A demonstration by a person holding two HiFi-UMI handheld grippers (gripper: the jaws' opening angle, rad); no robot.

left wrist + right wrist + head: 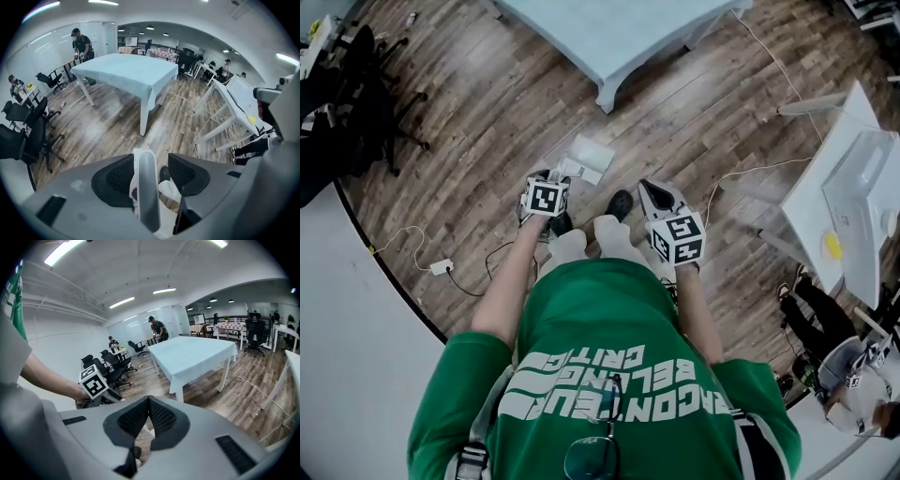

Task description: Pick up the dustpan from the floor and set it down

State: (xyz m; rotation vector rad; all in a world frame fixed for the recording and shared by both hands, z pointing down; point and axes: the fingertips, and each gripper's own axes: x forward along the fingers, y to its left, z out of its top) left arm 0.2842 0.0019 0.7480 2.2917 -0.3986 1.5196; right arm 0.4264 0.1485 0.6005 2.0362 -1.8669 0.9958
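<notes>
A white dustpan (586,157) lies on the wood floor just ahead of my feet. My left gripper (551,178) points steeply down at it. In the left gripper view the dustpan's pale upright handle (146,187) stands between the black pads (117,176). It lies close to the left pad, with a gap to the right one, so the left gripper (151,163) is open around it. My right gripper (656,195) hangs to the right of my shoes, apart from the dustpan. In its own view the right gripper (149,400) is shut with nothing between its pads.
A table with a light blue cloth (619,37) stands ahead, and a tilted white desk (839,202) is at the right. Cables and a power adapter (441,267) lie on the floor at the left. Black office chairs (366,84) stand at the far left. People stand by the far desks.
</notes>
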